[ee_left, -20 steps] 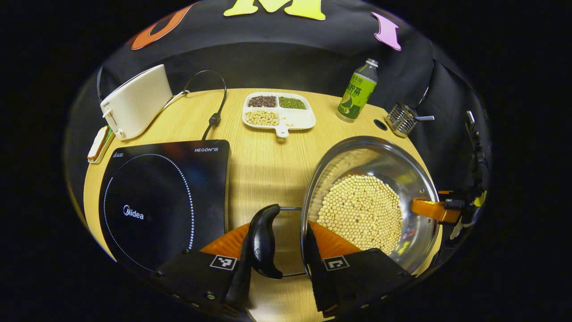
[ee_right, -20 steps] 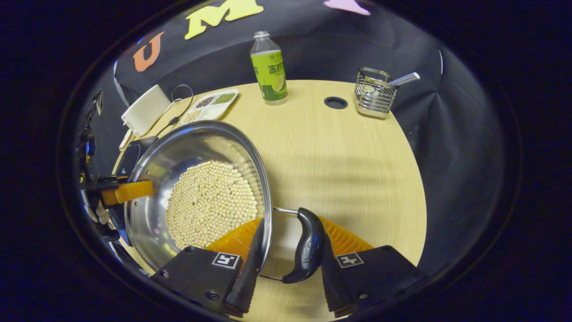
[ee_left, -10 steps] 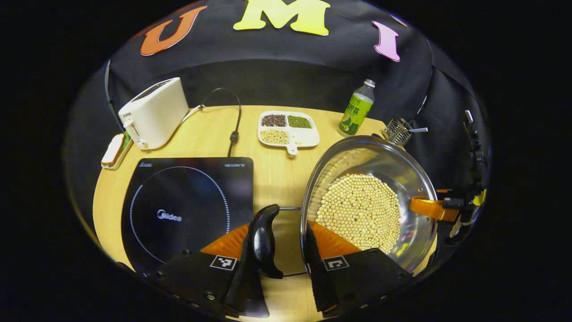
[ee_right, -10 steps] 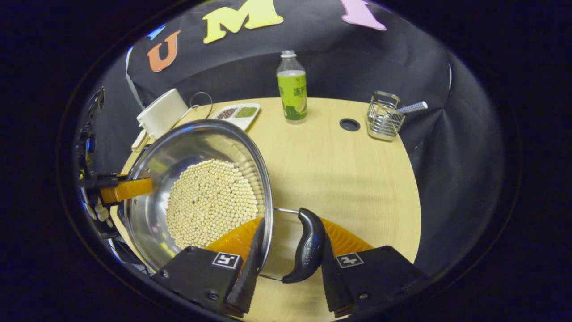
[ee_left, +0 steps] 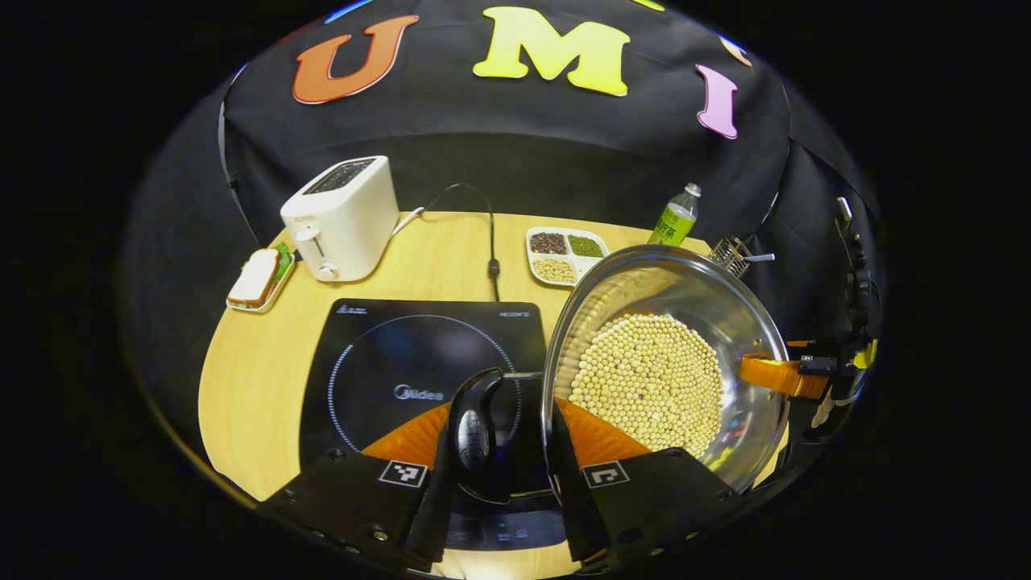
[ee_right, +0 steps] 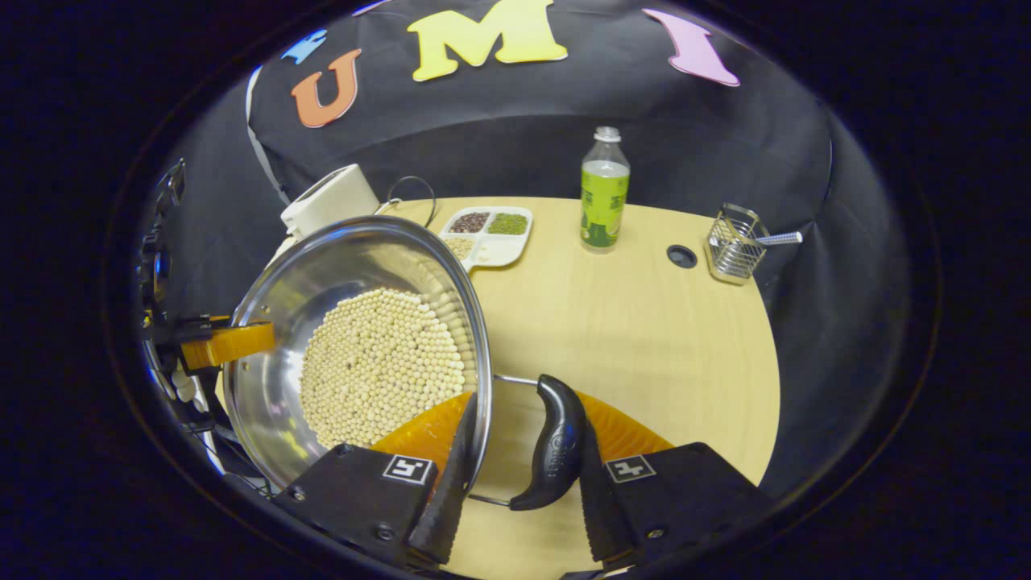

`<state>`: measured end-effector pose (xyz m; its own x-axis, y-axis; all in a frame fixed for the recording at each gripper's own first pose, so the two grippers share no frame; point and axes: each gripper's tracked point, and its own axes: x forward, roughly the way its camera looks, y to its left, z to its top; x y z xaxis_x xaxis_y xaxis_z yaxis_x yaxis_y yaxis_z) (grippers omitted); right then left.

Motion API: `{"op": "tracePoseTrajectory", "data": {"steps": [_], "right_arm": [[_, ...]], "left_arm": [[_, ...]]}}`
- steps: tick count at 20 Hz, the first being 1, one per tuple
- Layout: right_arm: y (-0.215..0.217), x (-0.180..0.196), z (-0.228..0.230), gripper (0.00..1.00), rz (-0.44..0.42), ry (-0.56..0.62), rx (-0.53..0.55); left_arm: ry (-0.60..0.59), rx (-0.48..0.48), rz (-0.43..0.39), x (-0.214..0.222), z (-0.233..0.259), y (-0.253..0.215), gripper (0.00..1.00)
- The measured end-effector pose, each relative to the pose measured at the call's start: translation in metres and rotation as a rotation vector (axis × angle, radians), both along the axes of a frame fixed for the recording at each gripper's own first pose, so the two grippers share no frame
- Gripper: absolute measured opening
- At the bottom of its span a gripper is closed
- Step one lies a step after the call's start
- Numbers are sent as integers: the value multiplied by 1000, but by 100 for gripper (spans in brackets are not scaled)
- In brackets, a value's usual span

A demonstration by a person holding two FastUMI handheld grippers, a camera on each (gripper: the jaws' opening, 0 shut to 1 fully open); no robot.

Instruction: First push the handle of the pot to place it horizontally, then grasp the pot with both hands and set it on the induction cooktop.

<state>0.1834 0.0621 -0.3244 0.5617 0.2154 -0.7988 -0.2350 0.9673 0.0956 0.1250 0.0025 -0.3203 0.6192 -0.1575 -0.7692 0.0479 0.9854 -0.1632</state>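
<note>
Left gripper view: left gripper (ee_left: 499, 475) pinches pot (ee_left: 749, 322) at rim and black side handle (ee_left: 475, 431), one finger inside wall, other outside handle. Pot held in air, beans (ee_left: 648, 391) level. Induction cooktop (ee_left: 378, 362) just ahead-left, partly under fingers; judged mid-carry, not yet set down. Opposite gripper grips far rim.

Right gripper view: right gripper (ee_right: 515, 483) clamps its own side handle (ee_right: 556, 443) and rim likewise; two-sided hold keeps load balanced. Table (ee_right: 644, 338) lies ahead w/ bottle (ee_right: 602, 193), wire basket (ee_right: 734, 246).
</note>
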Motion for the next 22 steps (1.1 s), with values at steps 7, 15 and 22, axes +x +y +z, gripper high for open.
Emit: {"op": "tracePoseTrajectory", "data": {"steps": [7,15,22], "right_arm": [[87,-8,-6,62,16,13,13],[160,0,-27,62,30,24,6],[188,8,-46,61,23,66,10]], "left_arm": [[10,13,23,-14,-2,84,55],[81,1,60,-16,-35,156,55],[84,26,48,-5,-53,185,55]]}}
